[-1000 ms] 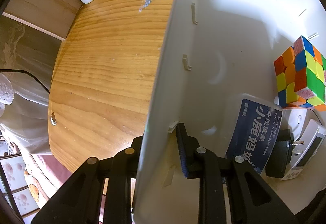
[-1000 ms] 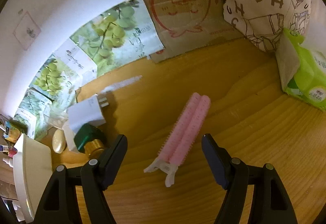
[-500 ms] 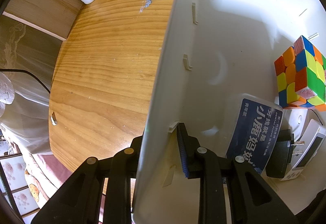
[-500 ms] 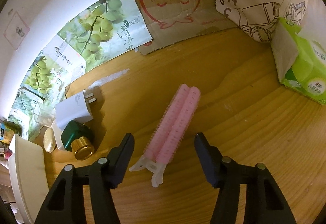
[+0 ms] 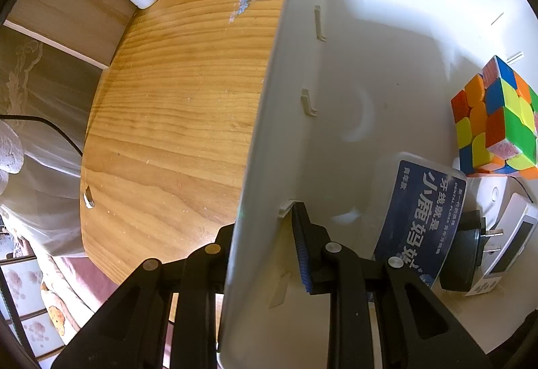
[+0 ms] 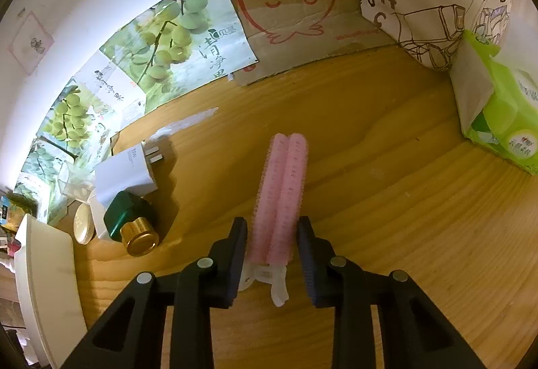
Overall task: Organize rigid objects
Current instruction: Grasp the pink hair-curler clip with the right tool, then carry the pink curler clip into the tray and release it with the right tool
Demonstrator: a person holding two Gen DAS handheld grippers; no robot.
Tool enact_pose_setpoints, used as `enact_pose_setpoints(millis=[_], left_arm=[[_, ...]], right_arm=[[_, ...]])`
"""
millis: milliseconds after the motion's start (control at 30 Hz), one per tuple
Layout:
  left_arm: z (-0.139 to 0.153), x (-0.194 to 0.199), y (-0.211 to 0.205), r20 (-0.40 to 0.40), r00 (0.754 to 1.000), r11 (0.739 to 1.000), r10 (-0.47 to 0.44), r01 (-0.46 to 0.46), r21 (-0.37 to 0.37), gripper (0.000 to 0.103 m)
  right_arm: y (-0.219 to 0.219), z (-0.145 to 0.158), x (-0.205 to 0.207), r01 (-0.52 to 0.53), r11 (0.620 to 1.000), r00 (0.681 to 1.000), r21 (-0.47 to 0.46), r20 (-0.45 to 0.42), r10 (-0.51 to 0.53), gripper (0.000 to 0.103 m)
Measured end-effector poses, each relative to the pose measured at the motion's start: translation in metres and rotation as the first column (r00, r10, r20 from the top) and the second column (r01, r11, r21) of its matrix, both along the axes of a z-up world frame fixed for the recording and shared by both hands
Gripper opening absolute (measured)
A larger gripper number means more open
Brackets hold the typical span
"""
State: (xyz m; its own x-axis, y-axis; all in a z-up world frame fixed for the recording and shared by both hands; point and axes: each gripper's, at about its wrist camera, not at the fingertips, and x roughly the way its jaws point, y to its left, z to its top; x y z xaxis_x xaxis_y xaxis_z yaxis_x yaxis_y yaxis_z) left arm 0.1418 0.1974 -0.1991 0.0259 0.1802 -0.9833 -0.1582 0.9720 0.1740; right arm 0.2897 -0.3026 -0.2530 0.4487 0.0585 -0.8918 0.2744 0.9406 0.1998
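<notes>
Desk (image 6: 386, 201) of yellow wood fills the right wrist view, and low in the centre lies the pink hair roller clip (image 6: 282, 191), its long axis running up the frame, straight in line with the right gripper (image 6: 272, 251). Its fingers (image 6: 235, 244) have just been closing and now press the clip's near end from both sides, white handle tabs poking out below. In the left wrist view the white storage bin (image 5: 336, 73) dominates; the left gripper (image 5: 265, 244), pointing down, pinches its wall, one finger inside, one outside. Lifting the clip toward that bin looks next.
</notes>
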Motion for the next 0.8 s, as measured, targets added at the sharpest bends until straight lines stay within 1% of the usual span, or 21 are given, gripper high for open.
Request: enact_pose_setpoints(millis=[267,567,800], left_arm=[[0.0,0.0,-0.001,0.004,1.0,1.0,-0.011,0.011,0.0,0.028],[-0.001,0.0,0.002,0.002,1.0,1.0,-0.02,0.02,-0.018,0.028],[-0.001,0.002,0.002,-0.007,0.999,0.998,-0.05,0.05,-0.037,0.021]], right_arm=[[0.003,0.007,-0.006,0.007,1.0,1.0,0.022,0.011,-0.008,0.027],[0.015,0.023,-0.017,0.009,0.999,0.999,0.04,0.038,-0.01,0.027],[0.032,0.044,-0.029,0.004,0.999,0.997,0.055,0.079,-0.009,0.027]])
